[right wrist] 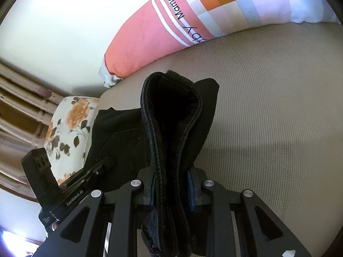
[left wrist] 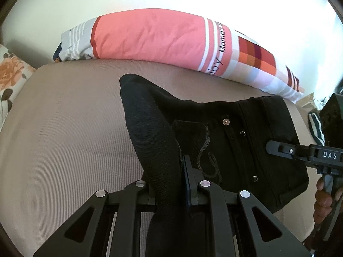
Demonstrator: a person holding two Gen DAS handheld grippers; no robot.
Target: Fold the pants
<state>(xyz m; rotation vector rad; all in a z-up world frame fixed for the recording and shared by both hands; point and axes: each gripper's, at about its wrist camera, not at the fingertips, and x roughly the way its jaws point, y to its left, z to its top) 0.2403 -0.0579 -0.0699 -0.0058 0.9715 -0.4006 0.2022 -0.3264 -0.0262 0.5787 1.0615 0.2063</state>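
The black pants [left wrist: 231, 137] lie partly folded on a beige ribbed bed [left wrist: 70, 132], rivets and a stitched pocket facing up. My left gripper [left wrist: 169, 184] is shut on a raised fold of the black fabric, which stands up between its fingers. My right gripper [right wrist: 171, 184] is shut on a thick bunched edge of the pants [right wrist: 173, 128] with a stitched hem, lifted above the bed [right wrist: 268, 128]. In the left wrist view the right gripper [left wrist: 271, 146] enters from the right over the pants. In the right wrist view the left gripper [right wrist: 109, 162] shows at the lower left.
A long pink, striped and checked pillow [left wrist: 154, 36] lies along the back of the bed by a white wall; it also shows in the right wrist view [right wrist: 171, 25]. A floral cushion [left wrist: 12, 72] sits at the left edge, seen too in the right wrist view [right wrist: 70, 124].
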